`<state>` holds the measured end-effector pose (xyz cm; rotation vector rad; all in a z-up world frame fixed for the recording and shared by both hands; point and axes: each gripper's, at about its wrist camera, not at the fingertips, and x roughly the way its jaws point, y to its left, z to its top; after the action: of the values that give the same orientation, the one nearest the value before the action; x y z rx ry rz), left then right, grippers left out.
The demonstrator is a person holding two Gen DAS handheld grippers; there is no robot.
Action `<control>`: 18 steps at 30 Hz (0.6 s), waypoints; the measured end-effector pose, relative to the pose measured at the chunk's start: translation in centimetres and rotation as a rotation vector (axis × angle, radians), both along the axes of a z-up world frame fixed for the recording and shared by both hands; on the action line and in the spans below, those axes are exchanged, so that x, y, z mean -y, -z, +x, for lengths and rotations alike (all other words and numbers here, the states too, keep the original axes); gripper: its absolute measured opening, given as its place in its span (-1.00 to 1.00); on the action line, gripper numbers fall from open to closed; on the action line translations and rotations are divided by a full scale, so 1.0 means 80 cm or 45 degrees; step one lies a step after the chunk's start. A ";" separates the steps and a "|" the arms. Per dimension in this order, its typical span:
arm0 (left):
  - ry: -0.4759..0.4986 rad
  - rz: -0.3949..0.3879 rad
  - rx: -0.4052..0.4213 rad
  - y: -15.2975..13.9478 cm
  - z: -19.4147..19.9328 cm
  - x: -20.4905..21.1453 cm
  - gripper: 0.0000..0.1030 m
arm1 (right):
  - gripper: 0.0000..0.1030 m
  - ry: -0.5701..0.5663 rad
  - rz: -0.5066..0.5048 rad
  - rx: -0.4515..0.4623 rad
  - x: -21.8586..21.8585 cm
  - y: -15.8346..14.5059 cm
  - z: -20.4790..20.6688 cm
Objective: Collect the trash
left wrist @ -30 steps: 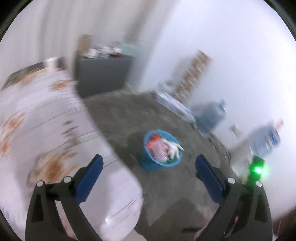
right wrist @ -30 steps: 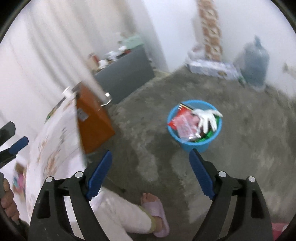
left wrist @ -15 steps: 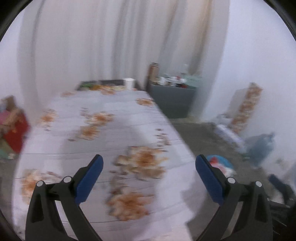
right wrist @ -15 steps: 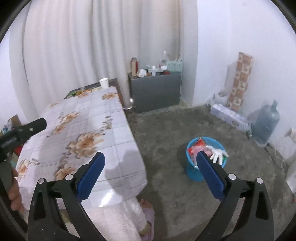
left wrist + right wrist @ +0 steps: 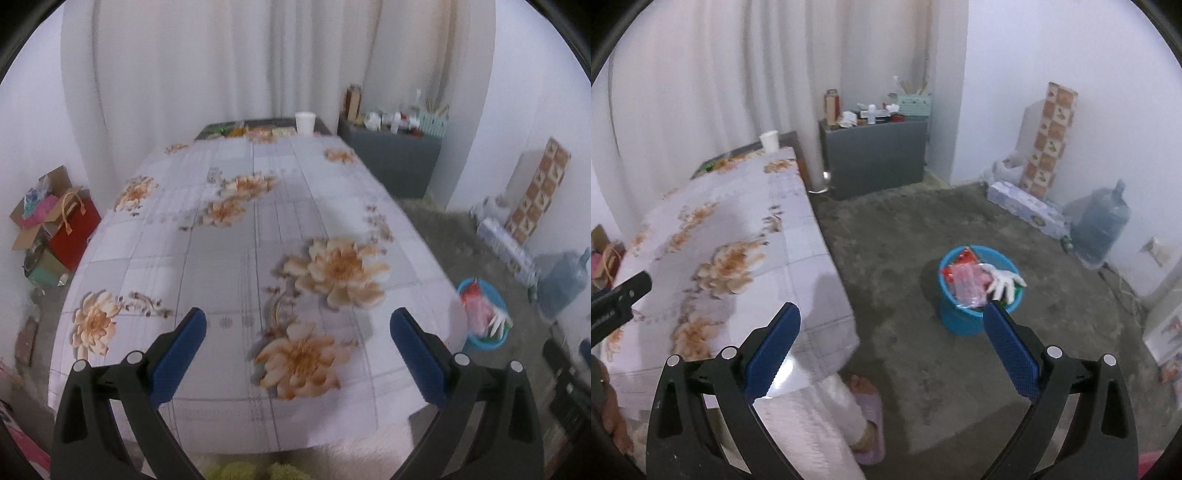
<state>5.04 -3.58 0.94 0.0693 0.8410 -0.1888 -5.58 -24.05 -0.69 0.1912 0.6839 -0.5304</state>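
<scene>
A blue bin (image 5: 960,321) stands on the floor right of the table, holding red wrappers (image 5: 964,280) and a white glove (image 5: 1004,280). The left wrist view shows the bin (image 5: 484,343) at the right edge. My left gripper (image 5: 298,321) hangs open over the near end of the flowered tablecloth (image 5: 258,221), nothing between its fingers. My right gripper (image 5: 891,312) is open wide and empty above the floor, its right finger (image 5: 1008,343) in front of the bin. A white cup (image 5: 305,122) and small litter (image 5: 240,131) sit at the table's far end.
A grey cabinet (image 5: 875,158) with bottles on top fills the far corner. A water jug (image 5: 1100,229) and a long box (image 5: 1023,206) line the right wall. Cardboard boxes and a red bag (image 5: 74,229) sit left of the table. A person's slippered foot (image 5: 868,406) is below the right gripper.
The left view swung from the floor and bin round to the tabletop. The right gripper rose and rolled level, its jaws spread a little wider, and the bin now lies further off.
</scene>
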 end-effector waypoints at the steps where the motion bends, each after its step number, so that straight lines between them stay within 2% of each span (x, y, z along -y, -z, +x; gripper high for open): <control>1: 0.011 0.015 -0.012 0.004 -0.003 0.002 0.90 | 0.85 0.012 -0.020 -0.010 0.001 0.002 -0.002; 10: 0.035 0.135 -0.059 0.024 -0.014 0.003 0.90 | 0.85 0.025 -0.118 -0.082 0.005 0.023 -0.009; 18: 0.011 0.168 -0.046 0.022 -0.018 -0.001 0.90 | 0.85 -0.012 -0.157 -0.084 0.006 0.026 -0.013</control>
<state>3.62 -3.46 -0.82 0.1935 0.8891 -0.1425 -6.58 -24.57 -2.77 0.0552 0.7134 -0.5699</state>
